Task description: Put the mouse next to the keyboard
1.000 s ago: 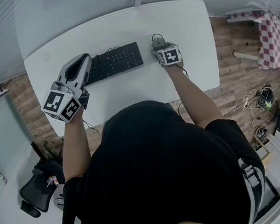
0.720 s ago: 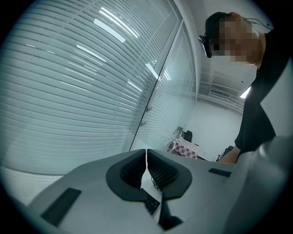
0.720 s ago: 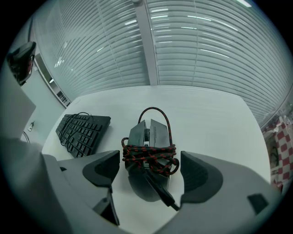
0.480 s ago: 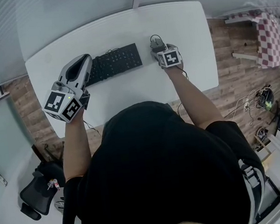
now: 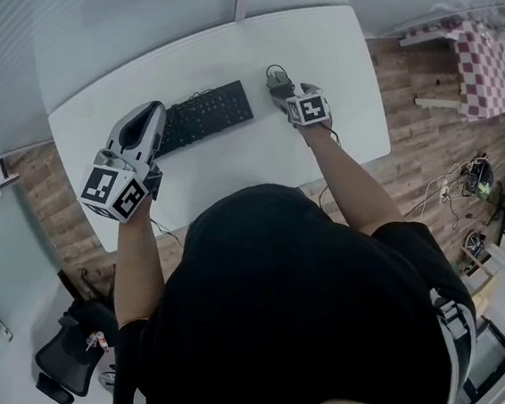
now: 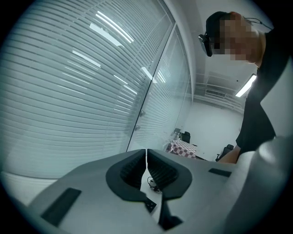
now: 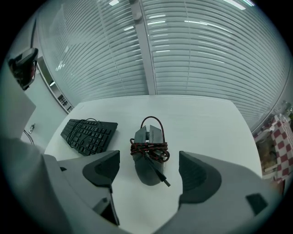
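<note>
A dark mouse [image 7: 149, 157] with its red-and-black cable wound round it lies on the white table [image 5: 231, 172], a short way right of the black keyboard [image 5: 203, 117]. The right gripper view has the keyboard [image 7: 87, 135] at left. My right gripper [image 7: 151, 171] is open, one jaw on each side of the mouse's near end, not touching it. From the head view the mouse [image 5: 276, 82] shows just beyond that gripper's marker cube [image 5: 308, 108]. My left gripper [image 5: 131, 151] hovers over the keyboard's left end, tilted up toward the blinds, its jaws [image 6: 146, 157] shut on nothing.
The keyboard's own cable lies coiled on its keys. The table's right edge is near the mouse, with wooden floor beyond. A checkered table [image 5: 489, 64] stands far right; a black chair [image 5: 63, 360] lower left. Window blinds [image 7: 183, 55] close off the far side.
The head view has shifted slightly. Both grippers, the mouse and the keyboard keep their places relative to each other.
</note>
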Available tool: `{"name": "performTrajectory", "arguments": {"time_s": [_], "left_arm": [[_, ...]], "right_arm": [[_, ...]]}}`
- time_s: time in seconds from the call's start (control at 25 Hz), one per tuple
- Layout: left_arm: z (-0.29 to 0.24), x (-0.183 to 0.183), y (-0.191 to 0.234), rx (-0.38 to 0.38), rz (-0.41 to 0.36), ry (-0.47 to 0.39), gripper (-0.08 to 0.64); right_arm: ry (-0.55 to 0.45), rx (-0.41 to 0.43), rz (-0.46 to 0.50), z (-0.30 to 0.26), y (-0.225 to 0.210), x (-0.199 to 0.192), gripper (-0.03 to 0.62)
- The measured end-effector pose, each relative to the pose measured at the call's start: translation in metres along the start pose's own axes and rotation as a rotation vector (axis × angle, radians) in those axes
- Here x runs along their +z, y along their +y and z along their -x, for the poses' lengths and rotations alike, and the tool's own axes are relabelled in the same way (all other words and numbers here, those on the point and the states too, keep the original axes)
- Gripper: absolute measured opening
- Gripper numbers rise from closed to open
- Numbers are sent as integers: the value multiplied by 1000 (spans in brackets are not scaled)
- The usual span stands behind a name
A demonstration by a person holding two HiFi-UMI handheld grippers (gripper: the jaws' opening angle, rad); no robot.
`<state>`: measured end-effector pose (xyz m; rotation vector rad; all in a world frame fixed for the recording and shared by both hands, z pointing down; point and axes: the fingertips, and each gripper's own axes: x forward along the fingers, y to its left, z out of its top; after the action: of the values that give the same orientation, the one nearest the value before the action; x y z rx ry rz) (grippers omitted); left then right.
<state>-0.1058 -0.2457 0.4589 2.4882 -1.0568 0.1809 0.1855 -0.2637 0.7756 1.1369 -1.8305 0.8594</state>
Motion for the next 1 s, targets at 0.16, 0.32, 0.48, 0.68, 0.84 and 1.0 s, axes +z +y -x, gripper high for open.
{"name": "performTrajectory", "arguments": {"time_s": [0.16,0.32,0.48,0.68,0.84,1.0], "left_arm": [[7,2,-9,-2,-14,-3,25],[16,4,-20,-8,-29,-9,25],[25,7,-30,-13,-42,-19,25],[38,7,-43,-18,-57,-27,25],[42,7,-55,-27,-67,-31,25],[49,6,-64,-37,-75,-39,25]], "right_arm": [[-24,5,2,15,3,2,412],[-41,16,9,29,7,1,411],[-55,22,18,46,11,0,411],[-107,-41,28,73,5,-3,238],[-142,-66,25,87,-1,-5,202],[-171,-71,25,104,1,-7,169]]}}
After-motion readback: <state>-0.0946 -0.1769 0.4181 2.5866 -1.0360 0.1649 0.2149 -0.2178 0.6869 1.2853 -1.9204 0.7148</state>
